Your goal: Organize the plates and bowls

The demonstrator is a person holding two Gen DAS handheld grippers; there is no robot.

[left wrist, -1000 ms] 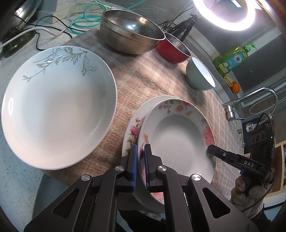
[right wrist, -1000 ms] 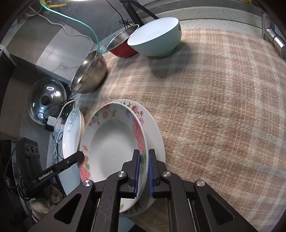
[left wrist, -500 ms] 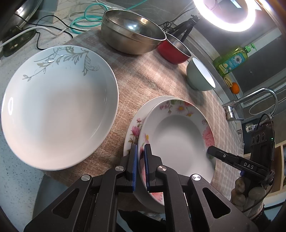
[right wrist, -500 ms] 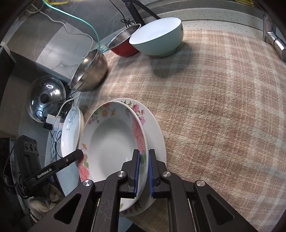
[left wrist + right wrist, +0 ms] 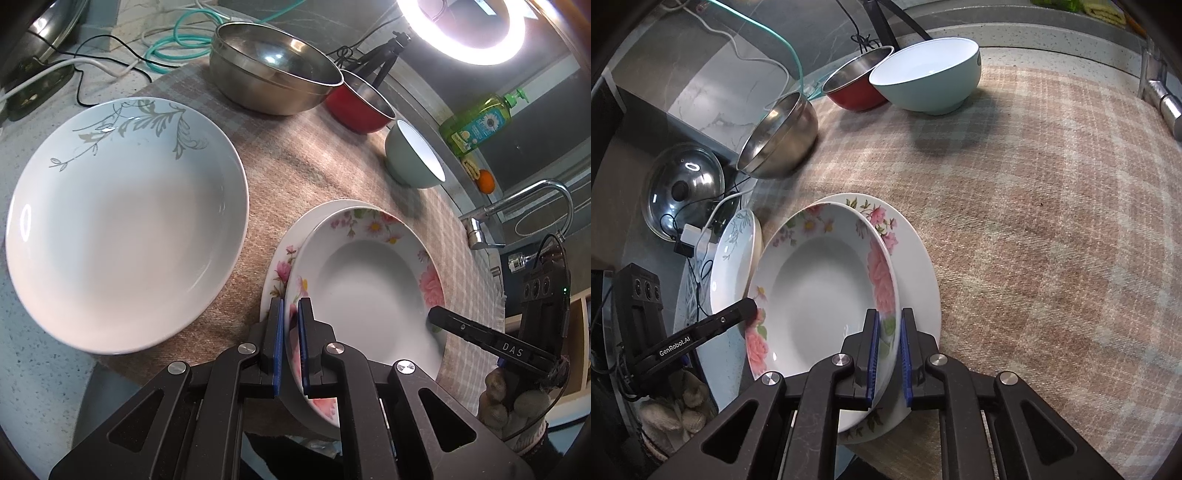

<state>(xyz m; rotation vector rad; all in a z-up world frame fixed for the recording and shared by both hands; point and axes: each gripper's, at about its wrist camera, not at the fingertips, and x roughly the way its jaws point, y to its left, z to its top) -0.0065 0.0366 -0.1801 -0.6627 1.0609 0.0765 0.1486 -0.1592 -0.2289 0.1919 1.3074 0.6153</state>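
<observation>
Both grippers grasp the same floral deep plate point(image 5: 373, 291), one on each side of its rim. Left gripper point(image 5: 290, 325): blue pads clenched on the rim at the plate's 7 o'clock in the left wrist view. Right gripper point(image 5: 887, 339): pads set on either side of the rim at about 5 o'clock in the right wrist view, the rim pinched between them.

The deep plate sits tilted over a flat floral plate point(image 5: 916, 266), which lies on the plaid cloth point(image 5: 1052, 221) and shows past the deep plate's edge from 12 to 5 o'clock in the right view. Whether the two plates touch cannot be told.

Left wrist view: a large white plate point(image 5: 122, 221) with a grey leaf pattern lies at 9 o'clock of the floral pair, half on the cloth, half on the speckled counter point(image 5: 33, 376). Far edge of the cloth, in a row from 12 to 2 o'clock: steel bowl point(image 5: 273, 81), red bowl point(image 5: 360, 105), pale green bowl point(image 5: 410, 158). Red and green bowls stand just beside each other. A soap bottle point(image 5: 480, 123) and a faucet point(image 5: 532, 199) stand at 2 to 3 o'clock.

Right wrist view: a glass lid point(image 5: 681, 192) lies off the cloth at 9 o'clock, among cables.
</observation>
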